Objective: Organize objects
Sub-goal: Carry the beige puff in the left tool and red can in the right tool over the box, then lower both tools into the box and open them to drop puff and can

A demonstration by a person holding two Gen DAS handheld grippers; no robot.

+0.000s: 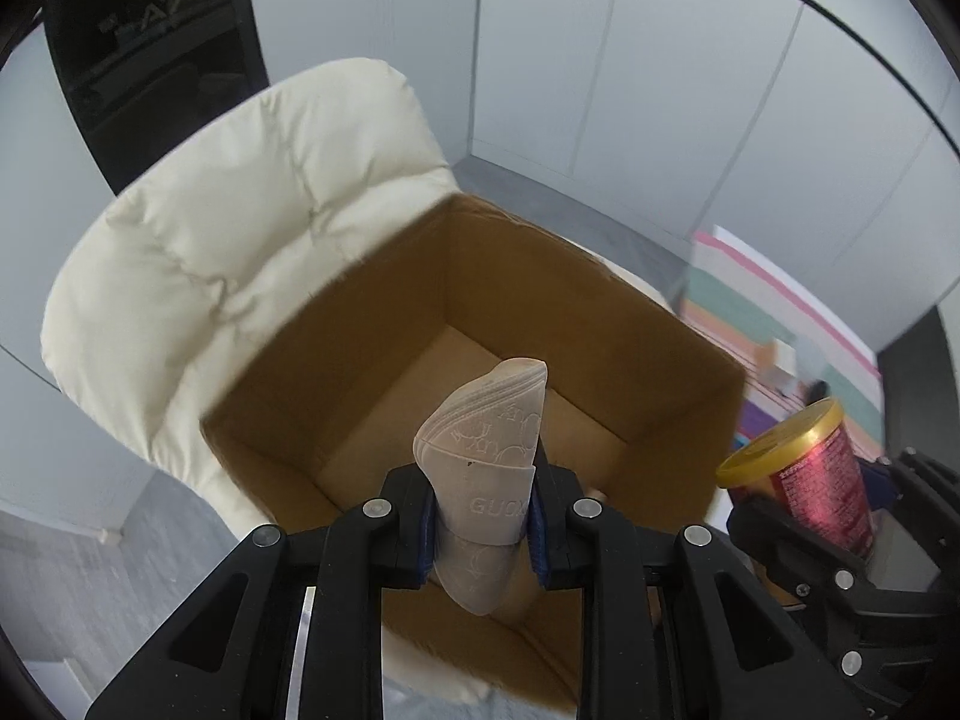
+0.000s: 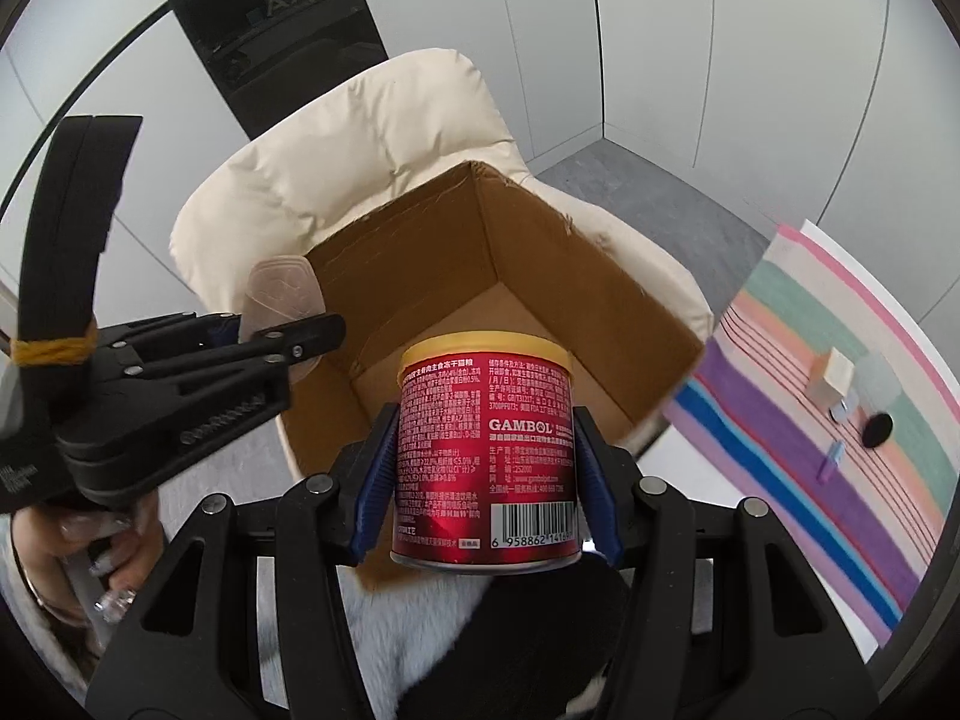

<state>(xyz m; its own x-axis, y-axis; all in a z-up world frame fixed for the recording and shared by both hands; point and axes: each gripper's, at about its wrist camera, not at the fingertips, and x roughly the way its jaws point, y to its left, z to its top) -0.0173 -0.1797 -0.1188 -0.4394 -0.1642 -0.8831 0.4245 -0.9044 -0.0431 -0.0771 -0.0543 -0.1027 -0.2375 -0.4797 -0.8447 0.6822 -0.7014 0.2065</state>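
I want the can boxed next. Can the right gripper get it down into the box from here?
Probably yes. The right gripper grips the can over the box, whose top is open and floor looks bare; the left gripper sits off to one side.

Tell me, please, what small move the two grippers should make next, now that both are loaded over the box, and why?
Probably lower both a little further into the cardboard box, then release. The left gripper clamps the folded insoles and the right gripper clamps the red can, both held above the open box, whose floor looks bare.
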